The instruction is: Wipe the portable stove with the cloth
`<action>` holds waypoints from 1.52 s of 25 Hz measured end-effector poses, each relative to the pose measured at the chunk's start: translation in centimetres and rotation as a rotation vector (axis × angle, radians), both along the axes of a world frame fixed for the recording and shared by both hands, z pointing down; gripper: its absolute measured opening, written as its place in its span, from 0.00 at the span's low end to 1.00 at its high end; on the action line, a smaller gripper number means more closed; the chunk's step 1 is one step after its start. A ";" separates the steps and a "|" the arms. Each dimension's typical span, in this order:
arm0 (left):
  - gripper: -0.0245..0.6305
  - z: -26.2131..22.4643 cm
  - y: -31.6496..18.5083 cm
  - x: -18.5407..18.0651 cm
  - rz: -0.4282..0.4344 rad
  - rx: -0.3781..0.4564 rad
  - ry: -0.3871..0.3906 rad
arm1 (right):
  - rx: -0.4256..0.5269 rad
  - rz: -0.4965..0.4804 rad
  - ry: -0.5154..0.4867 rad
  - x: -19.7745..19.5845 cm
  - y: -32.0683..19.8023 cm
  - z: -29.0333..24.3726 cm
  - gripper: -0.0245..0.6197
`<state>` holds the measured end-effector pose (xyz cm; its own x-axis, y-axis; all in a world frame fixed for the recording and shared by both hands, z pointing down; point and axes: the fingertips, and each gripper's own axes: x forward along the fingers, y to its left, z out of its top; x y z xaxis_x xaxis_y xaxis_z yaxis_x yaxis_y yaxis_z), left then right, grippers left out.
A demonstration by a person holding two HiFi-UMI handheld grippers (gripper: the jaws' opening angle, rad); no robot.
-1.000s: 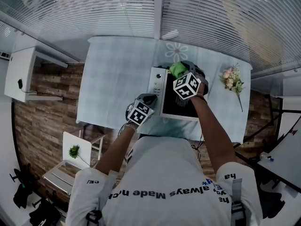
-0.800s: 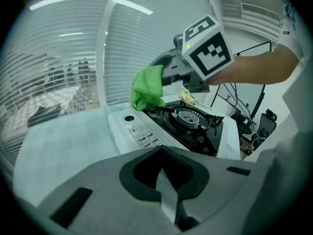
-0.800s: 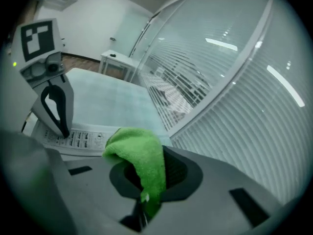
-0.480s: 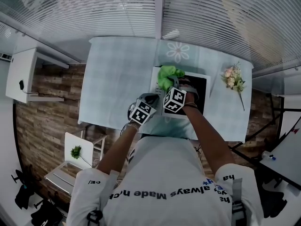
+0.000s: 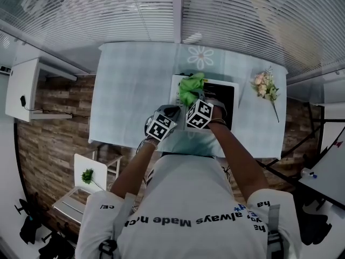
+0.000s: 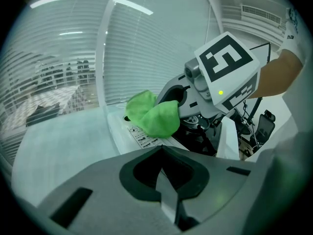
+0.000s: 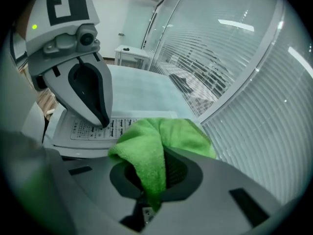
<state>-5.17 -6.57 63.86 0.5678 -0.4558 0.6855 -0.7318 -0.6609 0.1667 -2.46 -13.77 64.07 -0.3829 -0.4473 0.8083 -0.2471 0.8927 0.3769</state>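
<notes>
The portable stove (image 5: 226, 102) is white with a black top and sits on the pale blue table (image 5: 129, 90). My right gripper (image 5: 192, 100) is shut on the green cloth (image 5: 190, 88), which lies bunched over the stove's left control panel (image 7: 88, 130). The cloth (image 7: 156, 141) spills out over the jaws of the right gripper (image 7: 149, 199). My left gripper (image 5: 173, 113) is shut with nothing in it; its tips (image 7: 102, 122) rest at the stove's near left edge. From the left gripper (image 6: 168, 196), I see the cloth (image 6: 151, 114) and the right gripper (image 6: 176, 99) above the stove (image 6: 139, 136).
A small bunch of flowers (image 5: 266, 90) lies on the table's right side. A glass wall with blinds (image 5: 178, 9) stands right behind the table. A white cabinet (image 5: 24, 85) is on the left, and a chair with a small plant (image 5: 86, 174) is at the near left.
My right gripper has carried the cloth from the stove's back middle leftward onto the control panel. The left gripper has stayed at the stove's near left edge.
</notes>
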 end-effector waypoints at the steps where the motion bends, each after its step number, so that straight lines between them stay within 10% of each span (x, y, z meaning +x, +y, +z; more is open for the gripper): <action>1: 0.05 0.0 0.0 0.0 0.000 0.001 0.000 | -0.013 0.004 -0.007 0.0 0.3 0.0 0.08; 26: 0.05 0.0 0.1 0.0 0.036 0.017 -0.020 | -0.228 -0.013 -0.011 0.5 8.9 -0.1 0.08; 31: 0.05 0.0 0.0 0.0 0.061 0.010 -0.020 | -0.129 0.073 -0.213 -0.5 8.8 -5.8 0.08; 38: 0.05 0.1 0.1 0.0 0.094 -0.019 -0.009 | -0.249 0.082 -0.322 -2.0 15.9 -5.3 0.08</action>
<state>-5.12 -6.51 63.91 0.6015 -0.3872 0.6988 -0.6681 -0.7234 0.1741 -4.44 2.14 58.78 -0.6055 -0.2929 0.7400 -0.3911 0.9193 0.0439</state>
